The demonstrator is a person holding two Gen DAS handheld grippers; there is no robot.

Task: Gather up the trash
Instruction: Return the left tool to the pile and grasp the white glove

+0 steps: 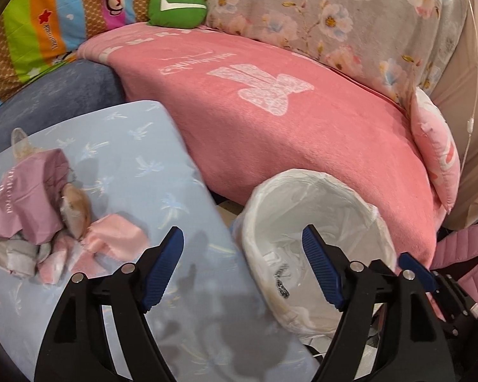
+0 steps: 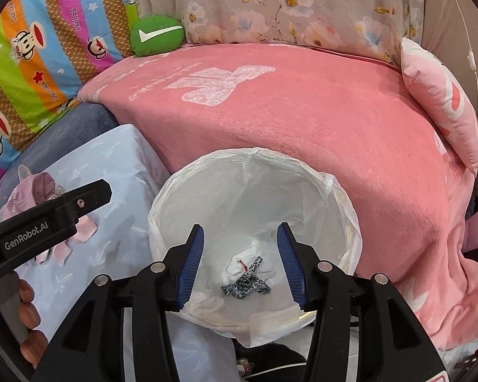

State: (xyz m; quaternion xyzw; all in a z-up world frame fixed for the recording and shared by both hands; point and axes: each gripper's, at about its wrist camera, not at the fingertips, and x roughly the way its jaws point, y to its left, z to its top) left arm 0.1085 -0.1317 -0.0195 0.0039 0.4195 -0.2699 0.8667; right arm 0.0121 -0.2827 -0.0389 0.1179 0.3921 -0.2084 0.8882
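One white-bag-lined round bin (image 2: 255, 191) w/ one leopard-print scrap (image 2: 247, 286) at its bottom. Left gripper (image 1: 242, 254) and right gripper (image 2: 240, 245): both spread apart, nothing held. Crumpled pink wrapper pile (image 1: 32, 216) on blue table. Left tool reads "GenRobot.AI".

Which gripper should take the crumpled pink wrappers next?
Left, probably. The left gripper is open beside the crumpled pink wrappers on the pale blue cloth; the right gripper, open, hangs over the white-lined bin.
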